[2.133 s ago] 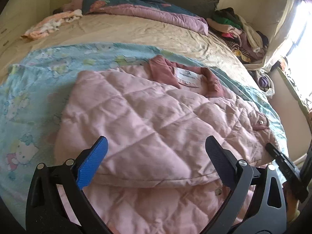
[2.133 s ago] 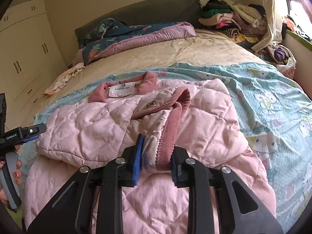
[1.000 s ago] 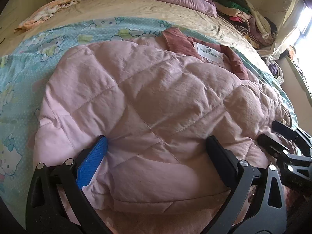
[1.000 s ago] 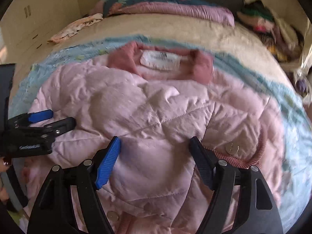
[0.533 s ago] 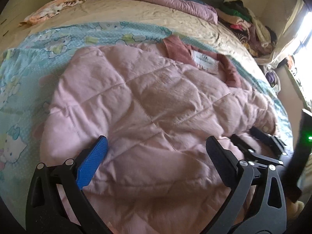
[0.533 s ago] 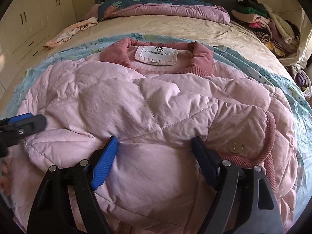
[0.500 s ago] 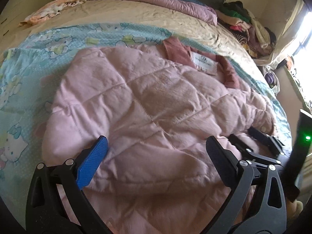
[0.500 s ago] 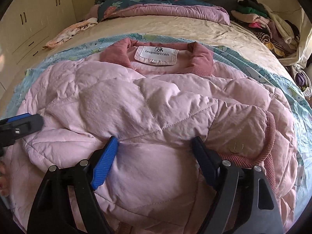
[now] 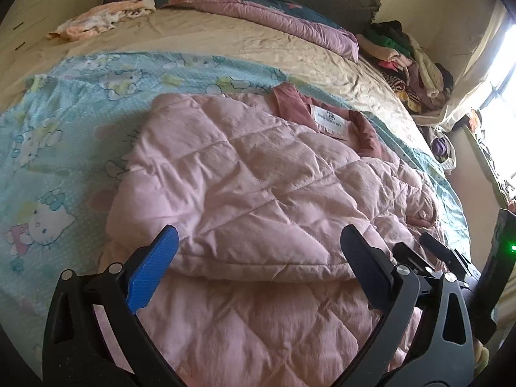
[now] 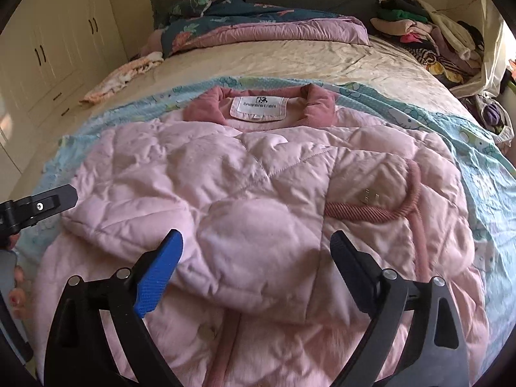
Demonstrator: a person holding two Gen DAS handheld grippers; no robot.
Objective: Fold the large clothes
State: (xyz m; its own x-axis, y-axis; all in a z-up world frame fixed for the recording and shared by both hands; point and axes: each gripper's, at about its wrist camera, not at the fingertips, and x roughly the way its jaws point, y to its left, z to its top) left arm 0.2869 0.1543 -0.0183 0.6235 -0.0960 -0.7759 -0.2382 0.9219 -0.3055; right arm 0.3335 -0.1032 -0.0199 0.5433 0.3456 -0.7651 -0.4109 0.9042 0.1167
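The right hand-held gripper (image 10: 254,267) has just released the cuff; the left hand-held gripper (image 9: 258,258) hangs empty too. Pink jacket (image 10: 258,193) lies mid-bed (image 10: 290,58), both sleeves folded in—bottom fold likely next.

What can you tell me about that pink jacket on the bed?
The jacket is pale pink, quilted and puffy, with a darker pink ribbed collar and a white label inside the neck. It lies on a cartoon-print blanket, collar toward the pillows. Both sleeves are folded across the front; one ribbed cuff with a metal snap lies on top. Round buttons run down the lower front. Nothing grips it.
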